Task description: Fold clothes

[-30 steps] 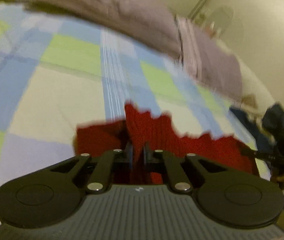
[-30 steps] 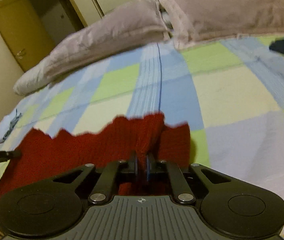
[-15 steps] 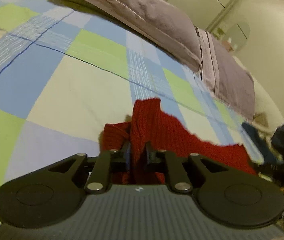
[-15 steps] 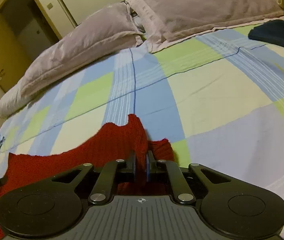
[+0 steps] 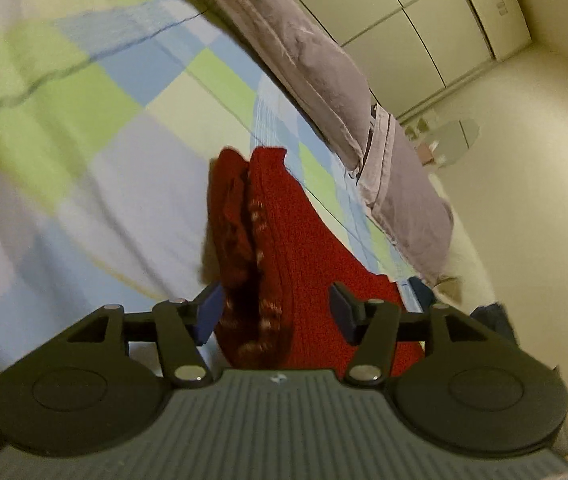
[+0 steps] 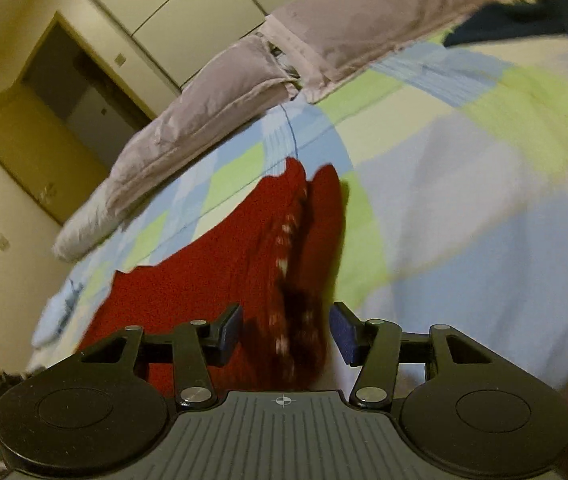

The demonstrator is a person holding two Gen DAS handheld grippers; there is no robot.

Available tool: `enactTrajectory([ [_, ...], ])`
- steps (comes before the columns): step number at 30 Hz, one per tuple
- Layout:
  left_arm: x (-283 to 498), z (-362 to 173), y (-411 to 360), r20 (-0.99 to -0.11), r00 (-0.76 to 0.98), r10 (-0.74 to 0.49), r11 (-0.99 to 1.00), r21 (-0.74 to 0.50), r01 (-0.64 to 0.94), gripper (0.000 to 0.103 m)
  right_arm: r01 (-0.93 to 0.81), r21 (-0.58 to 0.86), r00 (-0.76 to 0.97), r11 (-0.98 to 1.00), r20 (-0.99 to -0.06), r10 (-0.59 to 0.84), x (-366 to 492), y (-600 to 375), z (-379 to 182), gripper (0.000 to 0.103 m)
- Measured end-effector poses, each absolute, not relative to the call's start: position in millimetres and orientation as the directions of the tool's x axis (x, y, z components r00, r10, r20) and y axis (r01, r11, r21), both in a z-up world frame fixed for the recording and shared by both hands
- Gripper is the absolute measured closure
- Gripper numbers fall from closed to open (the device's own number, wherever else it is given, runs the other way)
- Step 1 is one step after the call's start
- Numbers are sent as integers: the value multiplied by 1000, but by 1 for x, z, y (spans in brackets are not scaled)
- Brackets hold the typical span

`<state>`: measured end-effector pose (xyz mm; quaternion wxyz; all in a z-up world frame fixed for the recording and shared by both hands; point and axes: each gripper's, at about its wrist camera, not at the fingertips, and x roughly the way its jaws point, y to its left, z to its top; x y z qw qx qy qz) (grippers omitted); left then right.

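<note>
A red knitted garment (image 5: pixel 284 240) lies on the checked bedspread (image 5: pixel 84 120), its edge bunched into a ridge. My left gripper (image 5: pixel 278 314) has its jaws opening, the blue pads apart on either side of the red fabric and not pressing on it. In the right wrist view the same red garment (image 6: pixel 224 272) spreads to the left, with a folded ridge running toward me. My right gripper (image 6: pixel 286 332) is likewise opening, its pads standing clear of the fabric ridge between them.
Grey-lilac pillows (image 5: pixel 308 64) (image 6: pixel 244 92) line the head of the bed. A dark blue garment (image 6: pixel 524 28) lies at the far right of the bedspread (image 6: pixel 464 200). Wardrobe doors and a doorway (image 6: pixel 76 92) stand behind. A pale cloth (image 6: pixel 58 312) lies near the left bed edge.
Both grippers were shut on the red garment's edge; now both have opened and let it go. Both views have rolled, and the garment lies lower on the bed.
</note>
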<state>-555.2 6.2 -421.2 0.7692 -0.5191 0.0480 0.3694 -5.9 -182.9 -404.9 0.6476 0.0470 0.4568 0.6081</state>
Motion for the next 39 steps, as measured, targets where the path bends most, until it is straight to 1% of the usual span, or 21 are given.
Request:
enactTrajectory([
  [2,-549,-426,7,-461,733,500,179,-773,-609,54,-729,634,-171,258,-533,829,-8,-183,-409,51],
  [4,-540,-430,10,-463,755,464,203,-775,-599,84,-703,664,-183,255,-515,837,-8,-179,-414,52],
  [5,-536,-430,12,-468,762,447,216,-770,-600,97,-690,678,-188,254,-506,842,-8,-177,-416,69],
  [6,-536,-427,13,-484,747,456,230,-747,-624,98,-676,691,-188,256,-497,847,-8,-176,-418,99],
  [7,-536,-423,14,-500,729,468,244,-720,-650,98,-661,699,-164,274,-491,856,-4,-181,-416,96],
  [9,-543,-414,14,-504,704,500,284,-672,-684,97,-628,714,-114,309,-477,871,4,-191,-412,96],
  [11,-543,-424,16,-546,689,476,285,-646,-708,97,-600,724,-70,341,-472,879,11,-200,-410,97],
  [14,-533,-438,14,-604,654,455,305,-585,-752,96,-646,662,-89,380,-561,823,2,-189,-426,96],
  [16,-533,-437,14,-594,650,474,284,-595,-752,93,-673,625,-73,395,-588,806,-3,-184,-431,96],
  [18,-536,-427,15,-592,644,485,287,-587,-757,82,-700,599,-68,389,-598,798,-4,-181,-425,90],
  [19,-537,-422,15,-590,641,491,290,-583,-759,80,-715,587,-74,381,-605,793,-4,-179,-419,76],
  [20,-539,-417,16,-589,638,496,292,-579,-762,76,-729,575,-80,372,-611,787,-3,-178,-414,66],
  [22,-541,-405,20,-582,625,521,303,-558,-772,69,-765,541,-71,350,-610,789,-2,-177,-400,55],
  [23,-541,-400,24,-571,617,541,310,-547,-778,64,-781,525,-60,338,-602,796,0,-176,-392,53],
  [24,-540,-395,31,-557,618,554,314,-548,-775,62,-782,529,-54,329,-584,810,4,-175,-387,52],
  [27,-525,-392,62,-538,637,552,327,-563,-759,62,-786,533,-42,314,-552,833,14,-156,-381,52],
  [29,-510,-397,82,-558,631,539,322,-556,-766,62,-794,527,-45,302,-547,836,16,-134,-384,52],
  [34,-481,-419,115,-607,611,507,304,-538,-786,70,-789,543,-85,289,-562,823,21,-83,-407,53],
  [35,-480,-423,117,-607,612,507,306,-537,-786,92,-785,545,-88,293,-567,819,22,-76,-413,61],
  [37,-478,-428,119,-603,611,513,326,-522,-788,97,-791,537,-79,294,-566,821,23,-69,-418,98],
  [39,-478,-429,117,-597,599,534,353,-486,-800,97,-806,520,-56,283,-543,838,24,-69,-416,98],
])
